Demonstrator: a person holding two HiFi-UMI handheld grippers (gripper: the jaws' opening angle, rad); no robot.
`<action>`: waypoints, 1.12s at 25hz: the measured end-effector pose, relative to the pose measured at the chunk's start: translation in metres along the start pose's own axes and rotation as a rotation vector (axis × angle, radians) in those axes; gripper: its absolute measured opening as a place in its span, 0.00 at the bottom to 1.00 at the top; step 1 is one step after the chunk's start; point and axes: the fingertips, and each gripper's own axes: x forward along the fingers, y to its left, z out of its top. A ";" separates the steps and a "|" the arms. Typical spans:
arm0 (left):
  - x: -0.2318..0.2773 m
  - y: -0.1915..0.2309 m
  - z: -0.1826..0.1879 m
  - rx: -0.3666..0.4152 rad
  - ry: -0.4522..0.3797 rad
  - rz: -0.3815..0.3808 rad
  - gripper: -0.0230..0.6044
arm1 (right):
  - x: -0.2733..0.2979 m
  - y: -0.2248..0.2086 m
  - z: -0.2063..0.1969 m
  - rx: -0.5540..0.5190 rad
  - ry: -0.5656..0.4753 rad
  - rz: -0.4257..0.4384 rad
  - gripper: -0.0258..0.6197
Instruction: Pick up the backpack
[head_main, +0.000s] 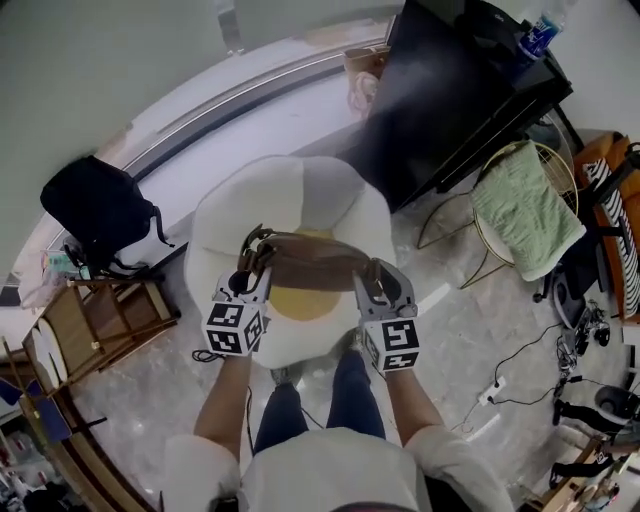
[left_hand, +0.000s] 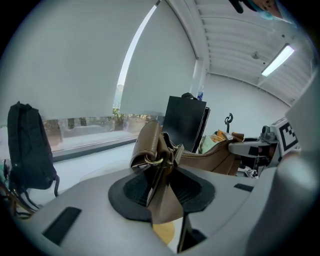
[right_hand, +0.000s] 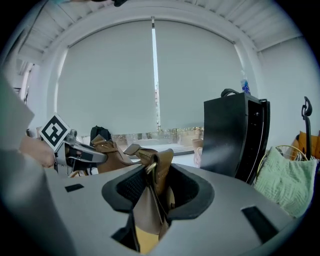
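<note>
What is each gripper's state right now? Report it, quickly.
Left gripper: closed on the brown backpack, left end.
Right gripper: closed on its right end.

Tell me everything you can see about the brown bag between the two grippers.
The brown bag looks like smooth tan leather, with folded straps, brass rings and a zipper along its top. It spans level between the left gripper and the right gripper, each shut on a strap end. It hangs over the white cushion with the yellow centre.
</note>
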 end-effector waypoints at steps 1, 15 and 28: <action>-0.006 -0.002 0.007 0.004 -0.008 -0.002 0.24 | -0.005 0.002 0.008 -0.001 -0.009 -0.004 0.29; -0.065 -0.026 0.098 0.056 -0.130 -0.018 0.24 | -0.054 0.011 0.106 -0.028 -0.134 -0.043 0.29; -0.097 -0.053 0.137 0.089 -0.200 -0.055 0.24 | -0.094 0.010 0.146 -0.035 -0.206 -0.082 0.29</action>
